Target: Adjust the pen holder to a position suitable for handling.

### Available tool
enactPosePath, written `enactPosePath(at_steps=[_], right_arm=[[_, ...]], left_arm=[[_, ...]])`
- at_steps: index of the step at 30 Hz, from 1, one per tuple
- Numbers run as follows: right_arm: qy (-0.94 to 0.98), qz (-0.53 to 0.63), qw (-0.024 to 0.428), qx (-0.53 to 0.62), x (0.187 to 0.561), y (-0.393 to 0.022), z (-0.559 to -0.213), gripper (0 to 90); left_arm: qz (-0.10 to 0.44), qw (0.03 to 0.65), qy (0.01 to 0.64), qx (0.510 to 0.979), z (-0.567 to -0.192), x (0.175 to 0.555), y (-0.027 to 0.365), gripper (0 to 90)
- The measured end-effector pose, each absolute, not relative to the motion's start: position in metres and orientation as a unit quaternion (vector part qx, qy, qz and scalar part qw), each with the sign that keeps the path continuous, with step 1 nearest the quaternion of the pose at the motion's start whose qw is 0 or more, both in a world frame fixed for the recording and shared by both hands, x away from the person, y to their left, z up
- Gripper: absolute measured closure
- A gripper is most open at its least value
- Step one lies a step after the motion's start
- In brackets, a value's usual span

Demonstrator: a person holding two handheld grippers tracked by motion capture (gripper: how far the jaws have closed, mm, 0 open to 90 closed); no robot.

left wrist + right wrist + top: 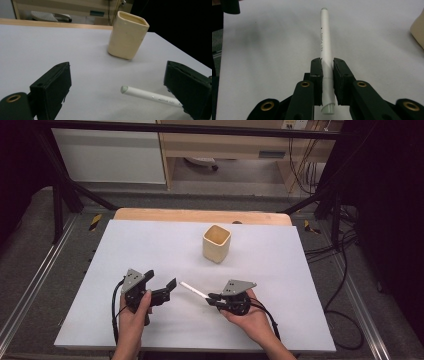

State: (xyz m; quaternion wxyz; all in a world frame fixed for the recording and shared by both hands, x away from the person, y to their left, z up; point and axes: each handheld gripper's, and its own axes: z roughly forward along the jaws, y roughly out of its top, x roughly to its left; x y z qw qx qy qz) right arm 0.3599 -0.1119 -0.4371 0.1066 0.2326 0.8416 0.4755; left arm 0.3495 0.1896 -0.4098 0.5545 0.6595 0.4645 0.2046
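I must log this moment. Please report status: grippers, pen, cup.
Right gripper shut on pen. Left gripper open, empty. Cup upright, apart from both. Nothing between.

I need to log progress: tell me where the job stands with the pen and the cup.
Done: the right gripper is shut on the white pen, gripping it near one end. In hand: the pen points toward the open left gripper, whose jaws stand wide apart beside its free tip. Left, probably: the cream cup stands upright and apart from both, and looks empty from above, so nothing has gone in yet.

Matt white tabletop (150, 250), glossy cream ceramic-looking cup (216, 243), smooth plastic pen (325, 37).
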Motion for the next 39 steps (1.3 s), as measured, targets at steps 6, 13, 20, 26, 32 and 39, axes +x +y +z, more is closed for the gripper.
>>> enactPosePath(at_steps=[6,13,20,26,32,39], right_arm=[[0.834,0.485,0.113,0.237,0.359,-0.114,-0.435,78.7],[0.823,0.500,0.123,0.241,0.357,-0.115,-0.433,78.6],[0.804,0.528,0.136,0.236,0.355,-0.116,-0.428,78.6],[0.793,0.542,0.150,0.235,0.353,-0.119,-0.423,78.6],[0.785,0.552,0.158,0.234,0.351,-0.120,-0.420,78.6],[0.780,0.558,0.161,0.233,0.349,-0.117,-0.420,78.6]], left_arm=[[0.186,0.561,0.463,0.660,-0.410,0.349,0.187,6.0],[0.176,0.569,0.456,0.661,-0.411,0.348,0.183,5.4],[0.143,0.593,0.454,0.649,-0.412,0.347,0.180,5.4],[0.127,0.604,0.458,0.639,-0.413,0.349,0.181,5.4],[0.117,0.608,0.456,0.639,-0.415,0.350,0.178,5.7],[0.104,0.610,0.453,0.642,-0.416,0.348,0.172,6.1]])
